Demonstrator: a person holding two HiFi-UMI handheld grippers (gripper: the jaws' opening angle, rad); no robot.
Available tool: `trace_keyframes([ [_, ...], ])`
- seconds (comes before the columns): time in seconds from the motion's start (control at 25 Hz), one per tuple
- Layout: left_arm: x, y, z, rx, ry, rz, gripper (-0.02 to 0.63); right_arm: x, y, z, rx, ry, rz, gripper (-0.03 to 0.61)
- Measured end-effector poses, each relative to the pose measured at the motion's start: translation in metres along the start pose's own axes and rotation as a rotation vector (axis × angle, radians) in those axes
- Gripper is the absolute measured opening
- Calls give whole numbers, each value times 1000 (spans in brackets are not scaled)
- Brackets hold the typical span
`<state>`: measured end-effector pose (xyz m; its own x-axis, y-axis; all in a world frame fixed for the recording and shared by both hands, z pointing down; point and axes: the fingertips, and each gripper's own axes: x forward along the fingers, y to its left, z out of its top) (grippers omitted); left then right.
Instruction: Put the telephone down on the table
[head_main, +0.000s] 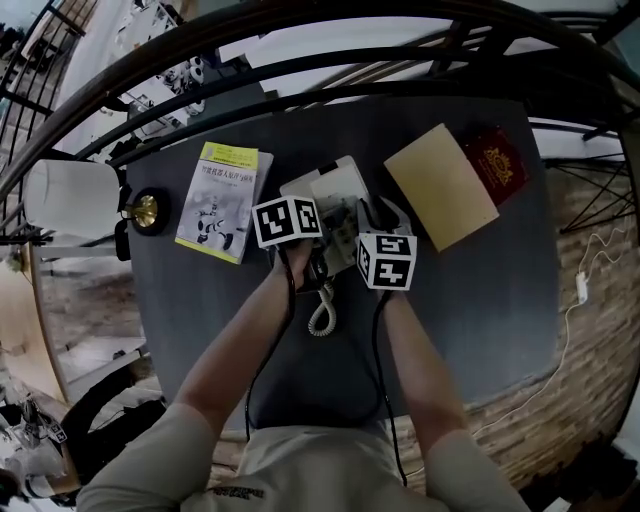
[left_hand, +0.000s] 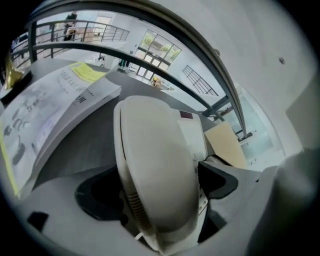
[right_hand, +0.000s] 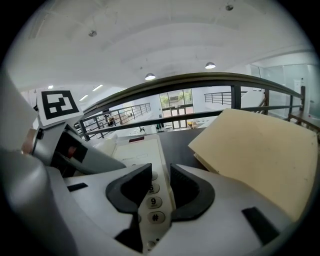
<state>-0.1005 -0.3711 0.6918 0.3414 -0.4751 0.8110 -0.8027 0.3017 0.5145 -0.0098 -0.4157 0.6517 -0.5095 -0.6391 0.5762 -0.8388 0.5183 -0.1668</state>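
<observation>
A white telephone (head_main: 335, 185) lies at the middle of the dark table (head_main: 470, 300), its coiled cord (head_main: 322, 310) trailing toward me. My left gripper (head_main: 312, 232) is shut on the cream handset (left_hand: 155, 145), which fills the left gripper (left_hand: 159, 190) view between the two dark pads. My right gripper (head_main: 362, 228) is shut on the right edge of the telephone base (right_hand: 137, 150); the right gripper (right_hand: 161, 190) straddles the keypad buttons. I cannot tell whether the base rests on the table or hangs just above it.
A yellow-and-white book (head_main: 222, 200) lies left of the telephone. A tan envelope (head_main: 440, 185) and a red booklet (head_main: 500, 165) lie to its right. A brass object (head_main: 145, 210) sits at the table's left edge. Dark curved railings (head_main: 300, 60) run behind the table.
</observation>
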Motion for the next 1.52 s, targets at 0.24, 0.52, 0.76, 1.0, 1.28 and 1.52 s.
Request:
trace_keyframes([
  [0.24, -8, 6, -13, 36, 2, 27, 479, -1, -4, 1, 43, -5, 8, 118],
  [0.52, -42, 5, -14, 31, -46, 30, 479, -23, -24, 8, 111, -22, -19, 80],
  [0.76, -96, -20, -5, 132, -106, 11, 477, -73, -11, 57, 42, -116, -23, 43],
  [1.0, -179, -59, 10, 239, -286, -67, 457, -135, 23, 107, -9, -222, 22, 31],
  [1.28, -290, -112, 3, 387, -458, -154, 439, -216, 72, 155, -73, -354, 47, 25],
  [1.52, -390, -134, 3, 476, -707, -127, 229, -298, 116, 196, -152, -498, 92, 25],
])
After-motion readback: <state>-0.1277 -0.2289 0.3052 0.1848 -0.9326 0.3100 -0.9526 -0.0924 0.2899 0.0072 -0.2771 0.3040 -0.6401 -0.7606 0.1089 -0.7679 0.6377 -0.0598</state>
